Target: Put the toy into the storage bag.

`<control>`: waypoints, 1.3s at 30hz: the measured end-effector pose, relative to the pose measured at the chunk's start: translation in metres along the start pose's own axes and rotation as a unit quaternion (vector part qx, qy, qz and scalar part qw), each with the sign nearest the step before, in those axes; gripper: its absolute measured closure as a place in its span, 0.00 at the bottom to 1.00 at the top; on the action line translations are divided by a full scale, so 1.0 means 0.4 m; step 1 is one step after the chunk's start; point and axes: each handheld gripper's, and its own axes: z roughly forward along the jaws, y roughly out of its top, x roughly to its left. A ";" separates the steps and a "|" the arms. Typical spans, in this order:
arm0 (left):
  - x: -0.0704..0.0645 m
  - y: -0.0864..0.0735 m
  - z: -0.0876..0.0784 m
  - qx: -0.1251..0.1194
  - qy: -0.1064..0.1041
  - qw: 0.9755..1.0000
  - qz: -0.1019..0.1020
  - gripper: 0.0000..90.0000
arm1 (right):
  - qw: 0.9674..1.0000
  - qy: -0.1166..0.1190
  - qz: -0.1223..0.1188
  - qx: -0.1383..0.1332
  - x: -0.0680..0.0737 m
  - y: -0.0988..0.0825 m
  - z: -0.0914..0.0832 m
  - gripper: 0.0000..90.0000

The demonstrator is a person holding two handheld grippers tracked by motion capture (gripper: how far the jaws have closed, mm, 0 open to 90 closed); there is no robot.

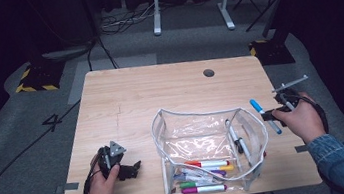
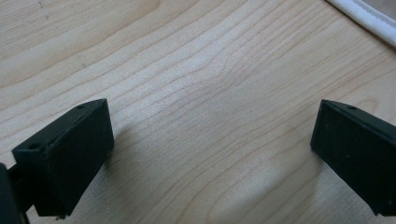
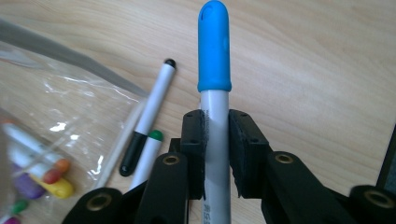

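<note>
The right gripper is closed tight on a blue marker, the pads pressing its white barrel. It holds the marker above the table, just beside the clear pouch at its 3 o'clock. The left gripper rests at the pouch's 9 o'clock, jaws wide apart and empty. The step in hand seems to be the carry — several markers already lie inside the pouch. Next, I think, the marker must go over the open mouth and be released there.
</note>
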 end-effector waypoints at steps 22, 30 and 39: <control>0.000 0.000 0.000 0.000 0.000 1.000 0.000 0.00 | 0.988 0.041 -0.148 -0.030 0.236 0.111 -0.191 0.86; 0.000 0.000 0.000 0.000 0.000 1.000 0.000 0.00 | 0.977 0.075 -0.198 -0.015 0.334 0.119 -0.192 0.86; 0.000 0.000 0.000 0.000 0.000 1.000 0.000 0.00 | 0.965 0.104 -0.241 0.004 0.423 0.121 -0.170 0.86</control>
